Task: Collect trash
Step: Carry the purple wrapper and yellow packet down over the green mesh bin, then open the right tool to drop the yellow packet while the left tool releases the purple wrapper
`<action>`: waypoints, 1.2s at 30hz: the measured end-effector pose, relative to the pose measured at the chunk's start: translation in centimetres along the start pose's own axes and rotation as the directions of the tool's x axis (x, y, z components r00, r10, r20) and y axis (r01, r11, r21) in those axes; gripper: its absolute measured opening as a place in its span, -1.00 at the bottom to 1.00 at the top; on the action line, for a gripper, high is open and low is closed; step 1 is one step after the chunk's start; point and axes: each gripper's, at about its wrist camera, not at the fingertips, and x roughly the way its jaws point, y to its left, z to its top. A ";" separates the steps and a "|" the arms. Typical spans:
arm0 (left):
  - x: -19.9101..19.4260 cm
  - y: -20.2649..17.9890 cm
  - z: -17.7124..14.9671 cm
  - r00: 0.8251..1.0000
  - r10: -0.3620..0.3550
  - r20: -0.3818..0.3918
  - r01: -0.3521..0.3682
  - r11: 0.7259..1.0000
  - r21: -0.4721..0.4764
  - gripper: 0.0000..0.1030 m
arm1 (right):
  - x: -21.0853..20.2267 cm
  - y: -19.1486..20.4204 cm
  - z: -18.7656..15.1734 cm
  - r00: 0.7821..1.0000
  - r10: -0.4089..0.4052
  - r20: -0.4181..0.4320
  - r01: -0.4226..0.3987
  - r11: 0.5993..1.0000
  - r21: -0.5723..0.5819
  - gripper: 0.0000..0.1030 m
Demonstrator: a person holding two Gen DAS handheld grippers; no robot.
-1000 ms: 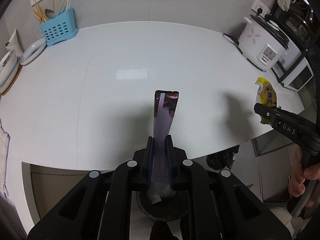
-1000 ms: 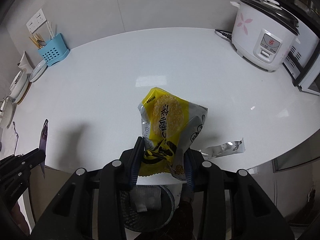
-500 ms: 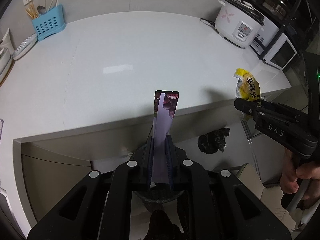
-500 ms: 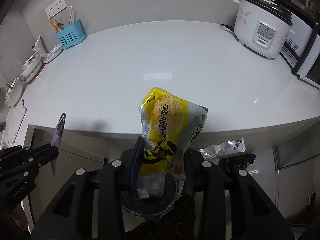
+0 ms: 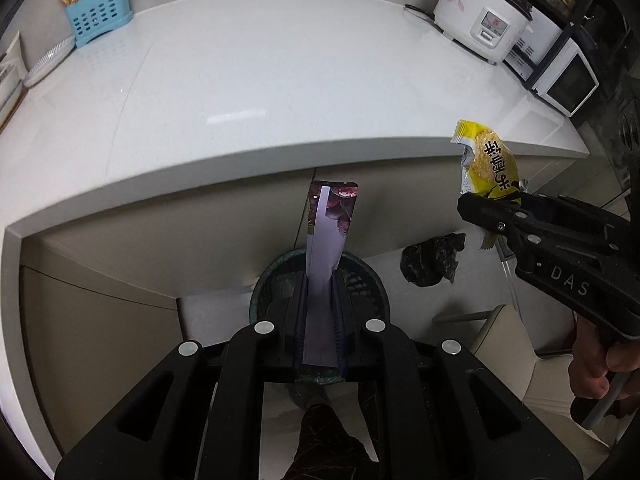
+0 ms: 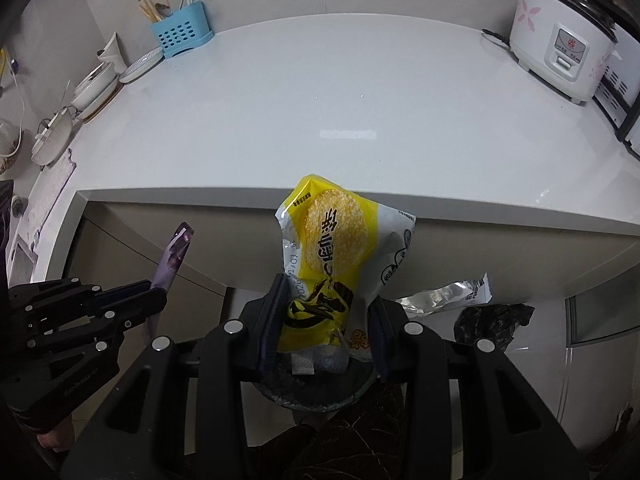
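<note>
Disposal step: left gripper (image 5: 320, 300) pinches a flat purple wrapper (image 5: 330, 232), right gripper (image 6: 326, 320) a yellow crinkled snack bag (image 6: 332, 248), above the round dark bin (image 5: 360, 272). Next: spread both, drop inside.

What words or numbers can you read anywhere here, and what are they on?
"DAS": on the right hand-held gripper.
"2026/01/07", roughly: date on the yellow snack wrapper.
Large Chinese characters on the same wrapper: visible, but I cannot read them surely.
Small print on the silver wrapper, rice cooker panel and purple wrapper: too small or blurred.

Purple wrapper (image 5: 330, 240) upright, yellow snack bag (image 6: 328, 264) crumpled
</note>
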 end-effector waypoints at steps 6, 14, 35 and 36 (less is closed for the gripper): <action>2.5 0.8 -1.2 1.000 0.001 -0.013 -0.001 1.000 -0.022 -0.78 | 3.1 0.5 -1.7 0.999 0.014 -0.050 -0.016 1.000 -0.027 -0.31; 6.6 2.4 -2.5 0.999 -0.012 -0.032 0.010 0.998 -0.066 -0.78 | 9.4 0.5 -4.1 0.991 0.033 -0.130 -0.041 0.998 -0.056 -0.31; 20.3 5.9 -8.3 0.988 0.002 -0.157 -0.020 0.993 -0.116 -0.77 | 23.0 -0.1 -10.7 0.980 0.065 -0.187 -0.076 0.996 -0.050 0.26; 20.6 5.9 -8.7 0.987 0.006 -0.158 -0.023 0.994 -0.110 -0.77 | 23.1 -0.3 -10.9 0.979 0.075 -0.188 -0.085 0.996 -0.041 0.29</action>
